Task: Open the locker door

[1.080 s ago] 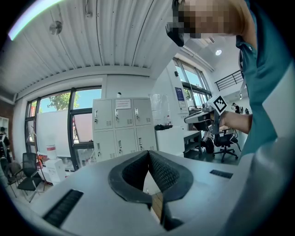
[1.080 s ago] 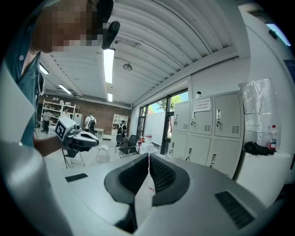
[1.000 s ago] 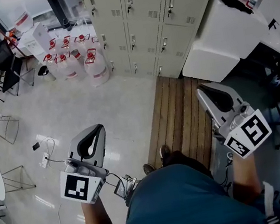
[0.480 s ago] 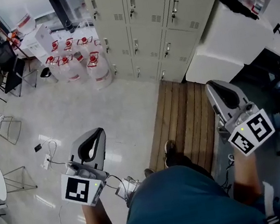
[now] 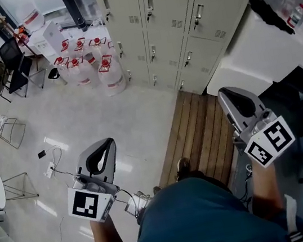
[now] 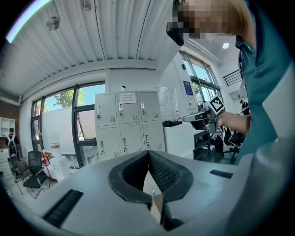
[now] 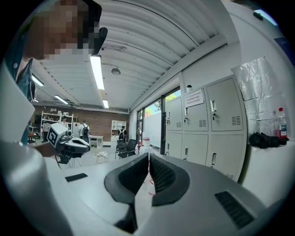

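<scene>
A bank of grey lockers (image 5: 170, 23) stands ahead in the head view, all doors closed, each with a small handle. In the left gripper view the lockers (image 6: 129, 124) appear straight ahead, some way off. They fill the right side of the right gripper view as lockers (image 7: 207, 124). My left gripper (image 5: 102, 149) is held low over the pale floor, shut with nothing in it; its tips (image 6: 148, 154) meet. My right gripper (image 5: 234, 100) hangs over the wooden pallet's right edge, shut and empty, its tips (image 7: 149, 156) also together. Both are far from the lockers.
Several water jugs (image 5: 88, 62) stand left of the lockers. A white cabinet (image 5: 255, 53) sits to their right. A wooden pallet (image 5: 196, 130) lies before them. Chairs (image 5: 5, 132) and cables (image 5: 50, 167) are on the floor at left. People stand far off (image 7: 83, 131).
The view has shifted towards the lockers, which sit slightly lower and nearer in the head view. Both grippers have stayed shut and kept about the same place before me.
</scene>
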`<state>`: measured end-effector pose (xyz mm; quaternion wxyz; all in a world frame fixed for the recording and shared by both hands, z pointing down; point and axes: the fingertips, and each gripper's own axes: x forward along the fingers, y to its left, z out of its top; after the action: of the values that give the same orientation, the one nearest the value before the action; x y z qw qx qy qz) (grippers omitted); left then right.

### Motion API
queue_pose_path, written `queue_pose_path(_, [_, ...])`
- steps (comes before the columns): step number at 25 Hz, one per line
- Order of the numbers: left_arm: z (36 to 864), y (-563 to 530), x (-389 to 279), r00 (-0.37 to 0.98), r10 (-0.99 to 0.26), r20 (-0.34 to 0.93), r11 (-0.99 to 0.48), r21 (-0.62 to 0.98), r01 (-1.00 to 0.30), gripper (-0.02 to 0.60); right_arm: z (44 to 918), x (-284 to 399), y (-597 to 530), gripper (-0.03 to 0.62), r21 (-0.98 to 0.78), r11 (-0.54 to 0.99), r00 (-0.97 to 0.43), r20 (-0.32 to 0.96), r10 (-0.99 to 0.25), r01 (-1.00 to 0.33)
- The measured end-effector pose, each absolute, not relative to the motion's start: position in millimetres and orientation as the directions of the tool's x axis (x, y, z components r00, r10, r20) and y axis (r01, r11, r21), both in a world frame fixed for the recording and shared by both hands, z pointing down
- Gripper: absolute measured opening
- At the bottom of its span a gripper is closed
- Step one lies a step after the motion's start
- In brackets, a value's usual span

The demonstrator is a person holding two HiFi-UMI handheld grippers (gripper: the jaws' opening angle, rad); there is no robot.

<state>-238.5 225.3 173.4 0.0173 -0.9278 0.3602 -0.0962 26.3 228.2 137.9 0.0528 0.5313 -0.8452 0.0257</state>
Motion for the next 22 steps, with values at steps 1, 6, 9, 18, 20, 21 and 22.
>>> queue_pose_path(1, [174.4,220.8,-233.0,0.720,-0.674,0.164,-0.737,-0.094,-0.669,0.017,138.9,31.0,221.6,0.037,0.012,0.441,-0.437,0.118,-0.892,-0.897])
queue_pose_path(6, [177.5,199.0,-206.5,0.707,-0.687,0.166,-0.725,-0.090,-0.683,0.017,143.7,55.4,193.2,0.037,0.006,0.464,-0.459,0.127,-0.879,-0.886])
queue_pose_path(9, [180.3,186.5,-192.3,0.698,-0.695,0.173,-0.717,-0.091,-0.691,0.017,146.2,67.2,178.0,0.037,0.001,0.481,-0.477,0.129,-0.869,-0.876])
queue_pose_path(18, [185.9,150.9,-141.6,0.669,-0.716,0.196,-0.696,-0.138,-0.704,0.017,157.9,104.0,144.3,0.037,-0.015,0.538,-0.535,0.127,-0.835,-0.843])
queue_pose_path(20, [187.6,144.8,-125.8,0.681,-0.708,0.188,-0.705,-0.128,-0.698,0.017,162.5,117.9,138.1,0.037,-0.014,0.533,-0.530,0.130,-0.838,-0.846])
queue_pose_path(21, [188.9,141.6,-118.0,0.691,-0.699,0.185,-0.714,-0.120,-0.690,0.017,165.2,125.1,134.8,0.037,-0.016,0.526,-0.523,0.131,-0.842,-0.850])
queue_pose_path(22, [190.5,137.8,-111.0,0.701,-0.689,0.186,-0.723,-0.115,-0.681,0.017,168.0,131.8,131.9,0.037,-0.022,0.517,-0.515,0.133,-0.847,-0.855])
